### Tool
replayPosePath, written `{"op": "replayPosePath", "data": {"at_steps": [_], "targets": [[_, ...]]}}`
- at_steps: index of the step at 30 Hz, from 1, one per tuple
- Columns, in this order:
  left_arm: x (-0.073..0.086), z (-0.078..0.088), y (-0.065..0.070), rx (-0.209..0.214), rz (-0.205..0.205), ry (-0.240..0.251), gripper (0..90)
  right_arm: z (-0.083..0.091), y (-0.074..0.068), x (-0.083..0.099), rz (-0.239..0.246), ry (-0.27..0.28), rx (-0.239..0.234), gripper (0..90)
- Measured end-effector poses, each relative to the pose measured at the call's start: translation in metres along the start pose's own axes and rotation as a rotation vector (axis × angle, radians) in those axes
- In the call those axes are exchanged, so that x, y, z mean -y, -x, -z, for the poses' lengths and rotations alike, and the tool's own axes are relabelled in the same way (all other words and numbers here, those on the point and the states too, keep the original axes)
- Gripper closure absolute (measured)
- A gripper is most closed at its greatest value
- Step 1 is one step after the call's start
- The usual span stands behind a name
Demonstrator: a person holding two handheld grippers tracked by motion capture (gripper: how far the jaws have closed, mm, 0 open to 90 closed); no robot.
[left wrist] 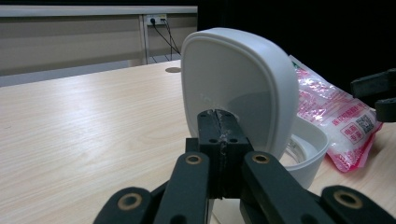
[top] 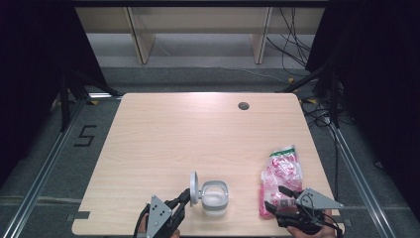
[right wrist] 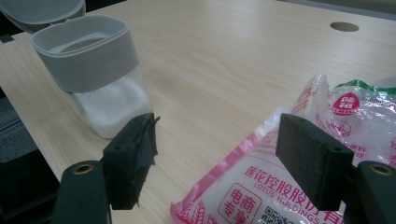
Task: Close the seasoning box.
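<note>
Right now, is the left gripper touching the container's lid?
Touching. The left gripper view shows the left gripper with its jaws closed on the lower edge of the white lid, which stands raised over the container.

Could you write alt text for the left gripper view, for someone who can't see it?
The left gripper has its black jaws shut on the raised white lid of a container on a pale wooden table. A pink and white bag lies behind it to the right.
</note>
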State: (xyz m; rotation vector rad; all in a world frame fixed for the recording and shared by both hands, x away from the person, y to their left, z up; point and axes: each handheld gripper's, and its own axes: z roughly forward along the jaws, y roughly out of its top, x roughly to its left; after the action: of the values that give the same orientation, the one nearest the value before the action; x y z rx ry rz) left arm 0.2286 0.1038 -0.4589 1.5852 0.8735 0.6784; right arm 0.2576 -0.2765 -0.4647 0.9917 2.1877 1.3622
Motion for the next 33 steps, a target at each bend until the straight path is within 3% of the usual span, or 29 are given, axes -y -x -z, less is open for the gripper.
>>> {"op": "replayPosePath", "data": {"at_steps": [5,8,9,11,12,19,22,23,25,26,27,28,29,31,32,33], "targets": [[-0.002,-0.002,0.003,0.011,-0.003,0.023,89.2,0.0,-0.001,0.0,-0.031,0.004,-0.018,29.6],[-0.004,-0.002,0.005,0.007,-0.006,0.012,89.2,0.0,-0.002,0.001,-0.035,0.003,-0.007,29.0],[-0.005,-0.004,0.005,0.021,-0.022,0.029,89.2,0.001,-0.002,0.0,-0.032,-0.004,0.001,28.7],[-0.006,-0.002,0.007,0.012,-0.015,0.007,89.2,0.001,-0.004,0.0,-0.05,-0.005,-0.004,27.8],[-0.006,-0.005,0.007,0.024,-0.025,0.026,89.2,0.001,-0.003,0.0,-0.024,0.003,0.002,27.2],[-0.008,-0.006,0.01,0.028,-0.034,0.007,89.1,0.0,-0.004,0.0,-0.005,-0.005,-0.018,25.1],[-0.008,-0.007,0.012,0.032,-0.035,0.009,89.2,0.003,-0.005,0.0,-0.01,-0.014,-0.004,25.3],[-0.008,-0.008,0.013,0.037,-0.025,0.019,89.2,0.003,-0.007,0.001,-0.04,-0.013,-0.007,25.2],[-0.009,-0.009,0.013,0.042,-0.034,0.018,89.1,0.003,-0.006,0.001,-0.012,-0.004,0.0,25.3],[-0.01,-0.008,0.014,0.038,-0.034,0.006,89.1,0.004,-0.008,0.001,-0.039,-0.011,0.001,25.4],[-0.01,-0.008,0.014,0.043,-0.05,0.004,89.2,0.003,-0.008,0.001,-0.026,0.005,-0.002,25.4],[-0.01,-0.008,0.015,0.042,-0.039,0.004,89.1,0.005,-0.009,0.002,-0.044,-0.013,-0.004,25.4],[-0.01,-0.009,0.015,0.044,-0.041,0.005,89.2,0.004,-0.006,0.002,-0.004,0.001,-0.004,25.5],[-0.011,-0.009,0.016,0.049,-0.043,0.007,89.1,0.005,-0.01,0.002,-0.056,-0.008,-0.01,25.5],[-0.011,-0.009,0.016,0.052,-0.05,0.008,89.1,0.005,-0.008,0.002,-0.025,0.003,-0.007,25.6],[-0.011,-0.01,0.016,0.064,-0.049,0.025,89.0,0.005,-0.009,0.002,-0.039,-0.002,-0.009,25.6]]}}
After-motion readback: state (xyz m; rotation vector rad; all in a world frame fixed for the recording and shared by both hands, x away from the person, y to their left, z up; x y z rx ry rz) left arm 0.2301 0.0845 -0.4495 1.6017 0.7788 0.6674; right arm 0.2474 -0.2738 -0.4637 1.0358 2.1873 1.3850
